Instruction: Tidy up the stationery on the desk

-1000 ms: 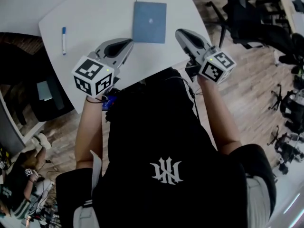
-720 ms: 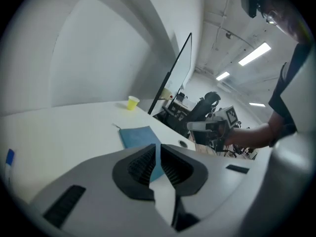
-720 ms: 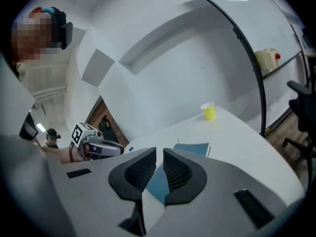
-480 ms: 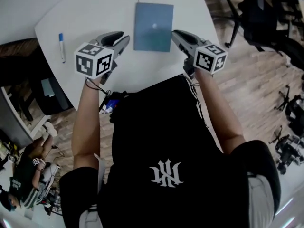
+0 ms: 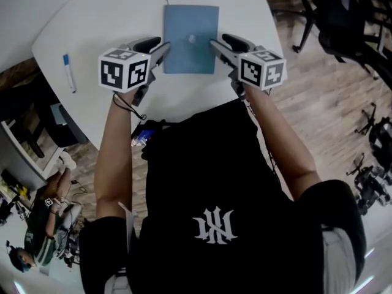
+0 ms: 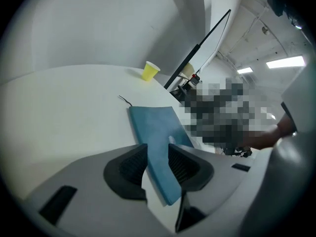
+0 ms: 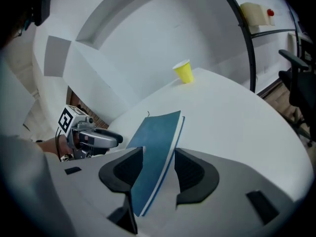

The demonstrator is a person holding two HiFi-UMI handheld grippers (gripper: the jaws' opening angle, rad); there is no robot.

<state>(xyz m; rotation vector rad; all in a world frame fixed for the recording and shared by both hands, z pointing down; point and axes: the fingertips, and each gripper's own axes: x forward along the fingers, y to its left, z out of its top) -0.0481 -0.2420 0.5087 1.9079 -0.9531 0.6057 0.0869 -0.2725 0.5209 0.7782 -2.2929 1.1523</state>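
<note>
A blue notebook lies flat on the white desk, with a thin cord at its far edge. My left gripper is at its near left corner and my right gripper at its near right corner. In the left gripper view the notebook's corner shows between the spread jaws of the left gripper, and neither pad presses on it. The right gripper likewise straddles the notebook's edge without gripping. Both pairs of jaws have just been opening. A blue-capped marker lies at the desk's left edge.
A yellow paper cup stands at the far side of the desk, also in the right gripper view. Black office chairs stand on the wooden floor to the right. A person sits low at the left.
Both grippers came down and forward from the desk's near edge to the notebook's near corners. Their jaws went from shut to open.
</note>
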